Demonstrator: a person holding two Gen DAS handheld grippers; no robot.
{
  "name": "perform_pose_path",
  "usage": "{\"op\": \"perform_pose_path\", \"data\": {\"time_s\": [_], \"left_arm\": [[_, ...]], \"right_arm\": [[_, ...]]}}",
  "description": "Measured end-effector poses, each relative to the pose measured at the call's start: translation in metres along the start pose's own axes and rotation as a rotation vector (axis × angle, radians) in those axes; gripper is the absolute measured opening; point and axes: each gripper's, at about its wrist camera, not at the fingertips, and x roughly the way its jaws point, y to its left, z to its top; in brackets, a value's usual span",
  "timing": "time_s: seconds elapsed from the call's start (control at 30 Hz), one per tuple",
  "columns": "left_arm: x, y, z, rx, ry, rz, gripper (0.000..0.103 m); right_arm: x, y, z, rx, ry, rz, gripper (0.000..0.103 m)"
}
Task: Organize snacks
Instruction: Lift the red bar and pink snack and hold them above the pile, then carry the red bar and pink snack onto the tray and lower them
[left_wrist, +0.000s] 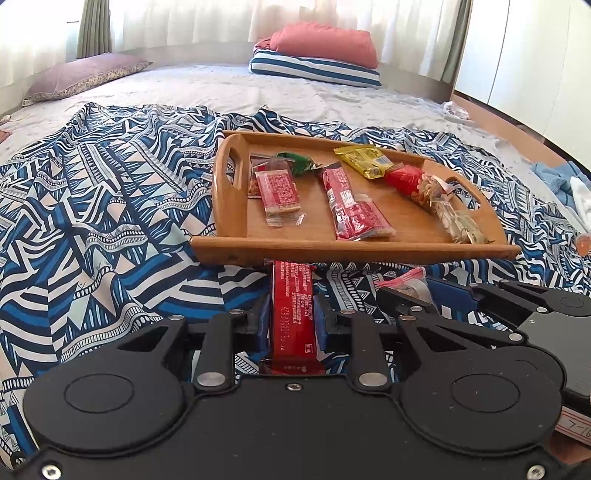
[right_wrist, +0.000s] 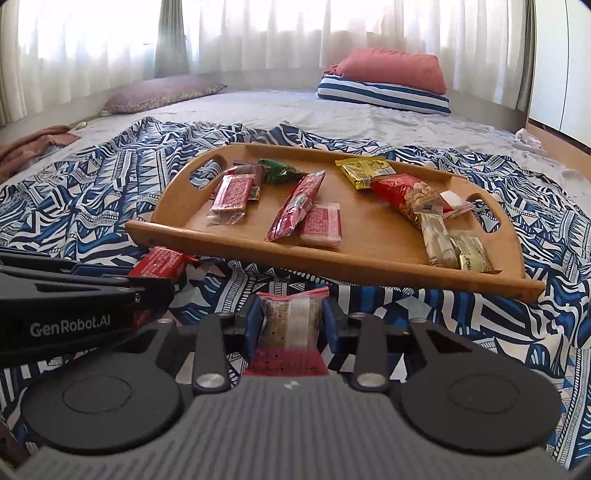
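A wooden tray lies on the patterned cloth and holds several wrapped snacks: red bars, a green packet, a yellow packet and a nut bag. Just in front of the tray's near rim, my left gripper is shut on a long red snack bar, also seen in the right wrist view as the red bar. To its right, my right gripper is shut on a clear snack packet with a red top edge. That packet shows beside the left gripper.
A blue and white patterned cloth covers the near part of the bed. A purple pillow lies at the back left. A red pillow on a striped one lies at the back right. Clothes sit at the right edge.
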Motion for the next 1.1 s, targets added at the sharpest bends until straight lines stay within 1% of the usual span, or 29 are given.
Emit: {"op": "perform_pose_path", "data": {"time_s": [0.63, 0.77, 0.87, 0.97, 1.0, 1.03, 1.07, 1.1], "left_arm": [[-0.013, -0.009, 0.012, 0.013, -0.050, -0.013, 0.023], [-0.013, -0.011, 0.011, 0.016, -0.051, -0.012, 0.023], [-0.011, -0.010, 0.009, 0.015, -0.041, -0.009, 0.023], [-0.011, -0.009, 0.007, 0.016, -0.036, -0.005, 0.023], [-0.011, -0.008, 0.007, 0.017, -0.036, -0.004, 0.023], [-0.010, -0.008, 0.007, 0.017, -0.036, -0.003, 0.023], [-0.010, -0.007, 0.007, 0.016, -0.035, -0.002, 0.023], [-0.010, -0.006, 0.007, 0.014, -0.035, -0.001, 0.023]], "right_arm": [[-0.026, -0.013, 0.015, 0.061, -0.060, -0.005, 0.034], [-0.021, -0.015, 0.012, 0.055, -0.039, -0.032, 0.036], [-0.011, -0.015, 0.006, 0.058, -0.014, -0.039, 0.038], [-0.002, -0.014, 0.002, 0.065, -0.008, -0.045, 0.038], [0.001, -0.013, 0.001, 0.061, -0.015, -0.052, 0.044], [0.003, -0.012, 0.001, 0.056, -0.019, -0.058, 0.048], [0.005, -0.011, 0.001, 0.055, -0.021, -0.061, 0.049], [0.007, -0.011, 0.000, 0.061, -0.023, -0.066, 0.058]]}}
